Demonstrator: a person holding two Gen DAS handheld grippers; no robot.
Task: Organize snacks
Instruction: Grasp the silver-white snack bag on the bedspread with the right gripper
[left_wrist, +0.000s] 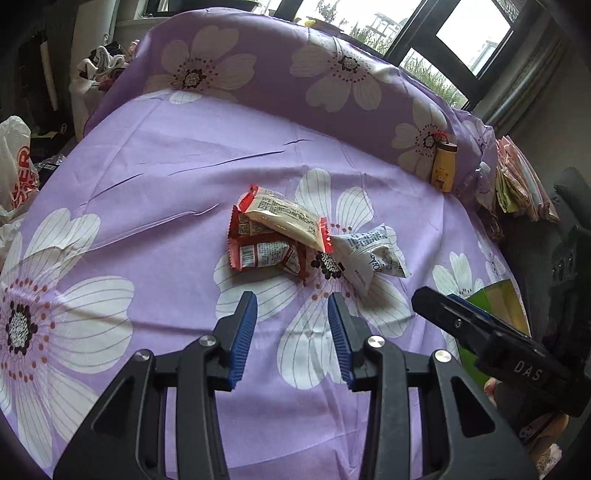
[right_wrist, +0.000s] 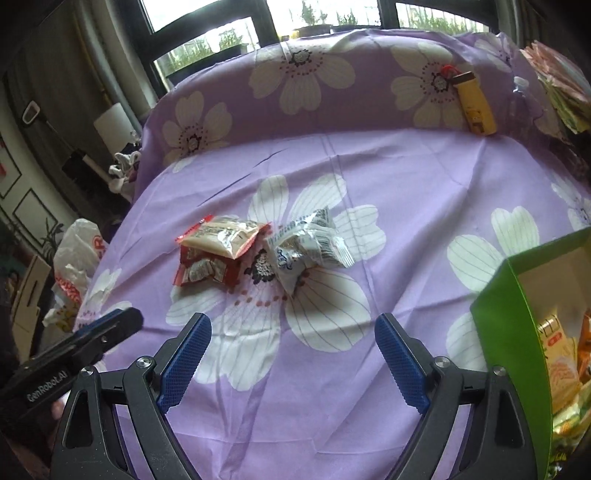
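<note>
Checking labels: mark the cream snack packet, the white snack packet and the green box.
cream snack packet (left_wrist: 284, 218), left wrist view, middle of its printed back.
white snack packet (right_wrist: 306, 243), right wrist view, crinkled centre.
green box (right_wrist: 509, 332), right wrist view, its outer green side wall.

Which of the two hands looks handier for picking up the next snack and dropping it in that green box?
Probably the right. The right tool stands wide open and empty, facing the white packet, with the green box beside it. The left tool is empty too, but narrower and farther from the box.
</note>
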